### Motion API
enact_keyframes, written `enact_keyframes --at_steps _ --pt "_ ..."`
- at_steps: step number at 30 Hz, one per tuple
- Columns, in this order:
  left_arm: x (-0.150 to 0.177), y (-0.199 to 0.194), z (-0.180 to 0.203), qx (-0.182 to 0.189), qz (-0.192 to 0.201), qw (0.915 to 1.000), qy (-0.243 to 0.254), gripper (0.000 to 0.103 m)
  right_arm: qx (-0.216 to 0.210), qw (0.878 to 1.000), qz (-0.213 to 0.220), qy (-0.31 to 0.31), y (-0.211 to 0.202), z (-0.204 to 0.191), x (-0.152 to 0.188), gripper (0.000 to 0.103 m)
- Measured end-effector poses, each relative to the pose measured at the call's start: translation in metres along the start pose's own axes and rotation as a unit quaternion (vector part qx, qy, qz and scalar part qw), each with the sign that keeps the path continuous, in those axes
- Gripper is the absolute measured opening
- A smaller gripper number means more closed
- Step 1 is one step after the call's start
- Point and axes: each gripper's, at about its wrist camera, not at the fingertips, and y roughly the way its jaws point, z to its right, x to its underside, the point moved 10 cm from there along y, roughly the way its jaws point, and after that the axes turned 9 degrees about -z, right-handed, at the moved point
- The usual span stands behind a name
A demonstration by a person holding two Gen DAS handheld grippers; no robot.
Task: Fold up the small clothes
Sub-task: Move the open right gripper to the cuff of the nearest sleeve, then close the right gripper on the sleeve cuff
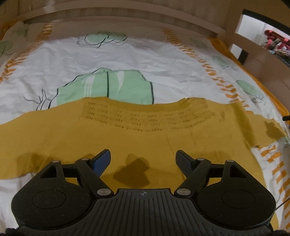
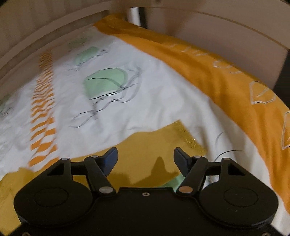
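here the mustard knit top (image 1: 126, 130) lies spread flat on the printed bedsheet (image 1: 108, 59), its eyelet neckline toward the wooden bed frame (image 1: 126, 16) and its sleeves reaching out to either side. the left gripper (image 1: 143, 159) hangs over the body of the garment with its jaws apart and nothing between them. the right gripper (image 2: 145, 159) is over the sleeve (image 2: 163, 138) near its ribbed cuff (image 2: 188, 136), jaws also apart and empty, the view smeared. i judge the fold has not yet begun and this is the approach to the first grasp. the next move likely calls for lowering onto the sleeve edge, pinching one layer only, and carrying it across the body.
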Motion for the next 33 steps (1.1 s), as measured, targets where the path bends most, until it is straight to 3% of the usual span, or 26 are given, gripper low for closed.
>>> enact_keyframes --at_steps 8,14,15,17,18,25,33 --pt "0.003 0.008 -0.004 0.0 -0.013 0.9999 -0.007 0.078 0.044 0.999 -0.007 0.02 0.028 0.032 -0.013 0.069" --pt "0.006 0.015 -0.003 -0.005 -0.021 0.9998 0.0 0.078 0.042 0.997 -0.04 0.049 0.059 0.046 -0.006 0.071" --pt "0.007 0.016 -0.002 -0.006 -0.022 0.9997 0.0 0.078 0.037 0.998 -0.035 0.049 0.061 0.045 -0.004 0.065" --pt "0.007 0.016 -0.003 -0.008 -0.023 0.9997 0.0 0.078 0.027 0.998 -0.021 0.047 0.059 0.044 -0.004 0.036" --pt "0.006 0.015 -0.004 -0.008 -0.023 0.9997 -0.001 0.078 0.018 0.998 -0.021 0.052 0.057 0.043 -0.003 0.01" --pt "-0.002 0.003 -0.014 -0.037 -0.012 0.9992 -0.004 0.078 -0.033 0.997 0.015 0.063 0.015 0.022 -0.013 0.01" --pt "-0.014 -0.021 -0.03 -0.095 0.001 0.9954 -0.009 0.078 -0.094 0.992 0.082 0.02 -0.08 -0.042 -0.046 0.009"
